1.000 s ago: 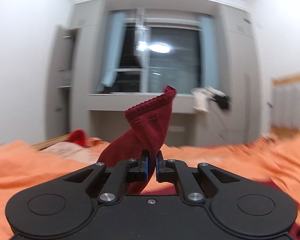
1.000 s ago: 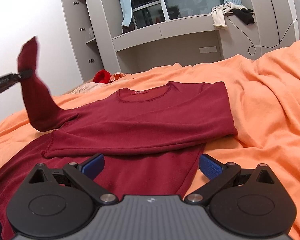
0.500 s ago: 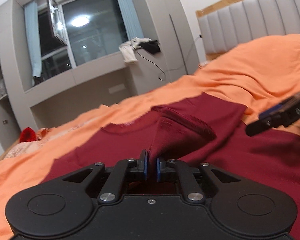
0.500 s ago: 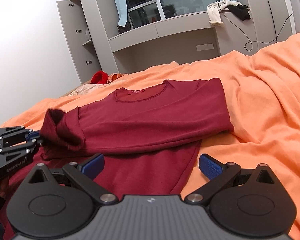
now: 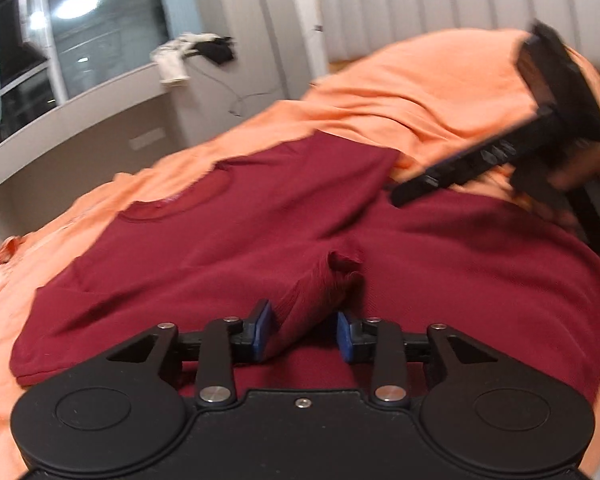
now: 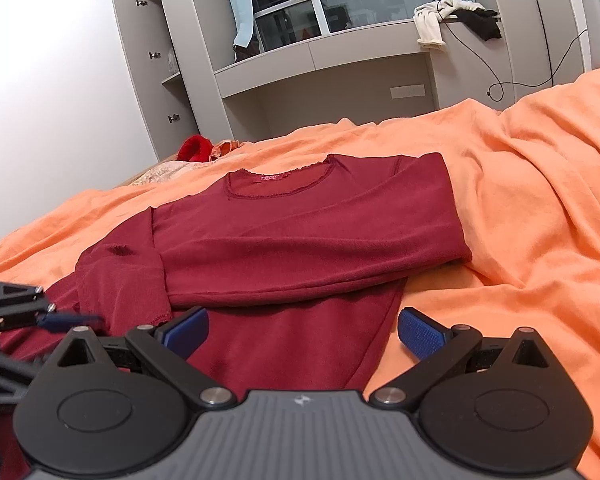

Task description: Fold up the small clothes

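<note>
My left hand-held gripper (image 5: 304, 334), jaws just parted, straddles the ribbed cuff (image 5: 328, 280) of the soft maroon long-sleeved top (image 6: 300, 232) without pinching it, the top lying partly folded on the rumpled orange bedspread (image 6: 540, 208), while my right hand-held gripper (image 6: 302, 330) hovers wide open over its hem.

The dark red top (image 6: 300, 232) is a soft, finely ribbed matt knit. The orange bedspread (image 6: 540, 208) is matt, crumpled cloth. The right gripper (image 6: 302, 330) is matt black plastic with textured blue pads (image 6: 420, 330) and shiny metal rivets.
</note>
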`<action>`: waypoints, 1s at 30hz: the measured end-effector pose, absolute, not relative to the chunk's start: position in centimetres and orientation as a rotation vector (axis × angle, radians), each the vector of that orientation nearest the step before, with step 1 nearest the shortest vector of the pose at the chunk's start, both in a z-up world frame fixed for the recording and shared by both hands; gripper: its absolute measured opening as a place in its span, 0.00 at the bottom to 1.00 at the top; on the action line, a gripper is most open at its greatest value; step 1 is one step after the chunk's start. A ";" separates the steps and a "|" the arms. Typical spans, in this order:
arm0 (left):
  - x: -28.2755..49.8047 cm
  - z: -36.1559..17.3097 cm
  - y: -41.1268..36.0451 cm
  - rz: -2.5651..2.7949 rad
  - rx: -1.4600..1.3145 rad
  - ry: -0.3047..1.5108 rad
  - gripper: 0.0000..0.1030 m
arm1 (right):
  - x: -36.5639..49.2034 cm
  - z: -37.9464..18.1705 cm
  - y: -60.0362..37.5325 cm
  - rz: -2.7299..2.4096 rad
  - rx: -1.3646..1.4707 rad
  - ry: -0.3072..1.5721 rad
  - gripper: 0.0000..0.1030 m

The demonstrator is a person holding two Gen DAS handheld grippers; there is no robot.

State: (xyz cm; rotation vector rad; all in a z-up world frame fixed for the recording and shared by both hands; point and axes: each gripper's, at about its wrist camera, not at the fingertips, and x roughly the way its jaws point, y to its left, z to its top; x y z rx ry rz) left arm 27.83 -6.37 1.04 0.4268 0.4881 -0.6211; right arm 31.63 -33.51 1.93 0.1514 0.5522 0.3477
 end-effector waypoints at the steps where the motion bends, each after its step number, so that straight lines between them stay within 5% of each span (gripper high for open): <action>1: 27.5 1.0 -6.3 -0.649 0.438 0.491 0.36 | 31.6 2.0 -33.3 0.344 0.141 0.548 1.00; 5: 27.1 1.2 -5.4 -0.738 0.424 0.500 0.38 | 31.2 2.6 -32.1 0.345 0.077 0.508 1.00; 9: 27.4 2.4 -3.4 -0.758 0.328 0.467 0.77 | 30.6 3.2 -30.4 0.364 -0.023 0.455 1.00; 17: 29.4 5.6 2.2 -0.530 0.101 0.367 0.94 | 30.1 3.8 -26.6 0.418 -0.181 0.367 1.00; 23: 33.6 5.2 8.2 -0.144 -0.152 0.455 0.93 | 29.5 2.3 -25.0 0.429 -0.306 0.380 1.00; 30: 38.2 2.0 15.3 0.044 -0.583 0.545 0.72 | 29.5 1.4 -24.8 0.440 -0.330 0.397 1.00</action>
